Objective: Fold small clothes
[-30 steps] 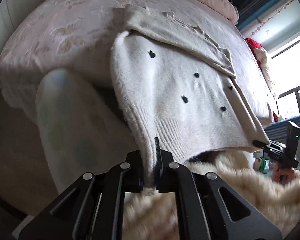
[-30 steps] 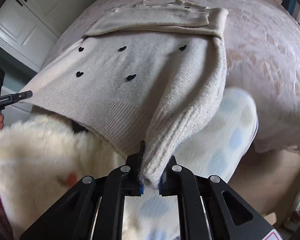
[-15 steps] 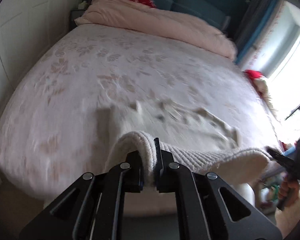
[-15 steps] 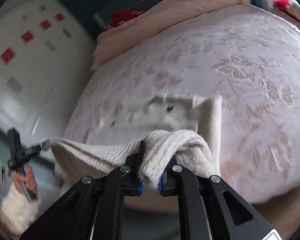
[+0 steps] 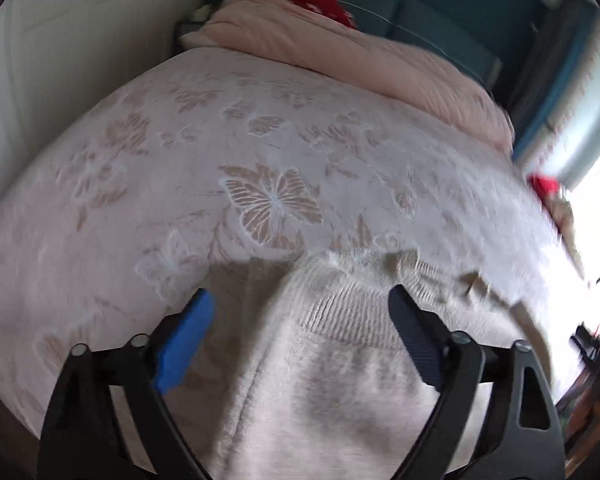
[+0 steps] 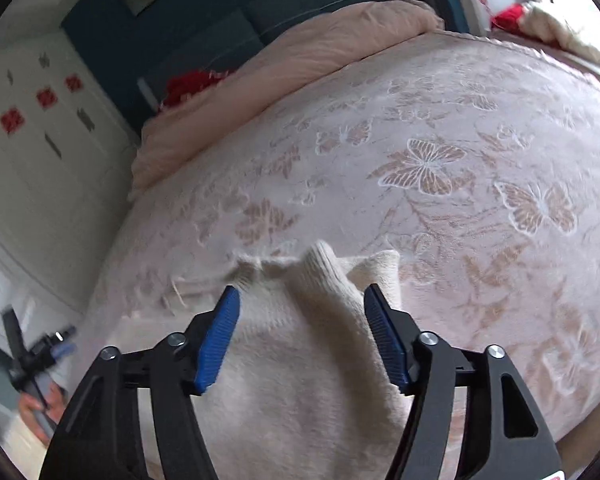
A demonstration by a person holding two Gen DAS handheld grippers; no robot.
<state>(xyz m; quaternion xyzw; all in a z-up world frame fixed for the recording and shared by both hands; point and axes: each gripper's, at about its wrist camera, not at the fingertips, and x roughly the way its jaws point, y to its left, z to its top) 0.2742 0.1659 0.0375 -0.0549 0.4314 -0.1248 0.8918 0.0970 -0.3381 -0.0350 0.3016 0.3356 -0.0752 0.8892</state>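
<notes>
On the pink butterfly-patterned bed point(image 5: 272, 200), both hand-held grippers point(image 5: 300, 312) point(image 6: 300, 308) had just opened wide, releasing the folded cream knit sweater point(image 5: 340, 360); smoothing seemed next.

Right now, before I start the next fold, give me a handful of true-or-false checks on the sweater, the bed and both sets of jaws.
1. The left gripper is clamped on the sweater. False: its jaws have just been opening and stand wide, with the knit lying loose between them.
2. The right gripper has its jaws open. True: they have just been opening, and the pads do not press on the fabric.
3. The sweater hangs off the foot of the bed. False: it lies on the bedspread.
4. The bedspread carries a butterfly pattern. True.
5. A folded pink duvet lies at the far end of the bed. True.
</notes>
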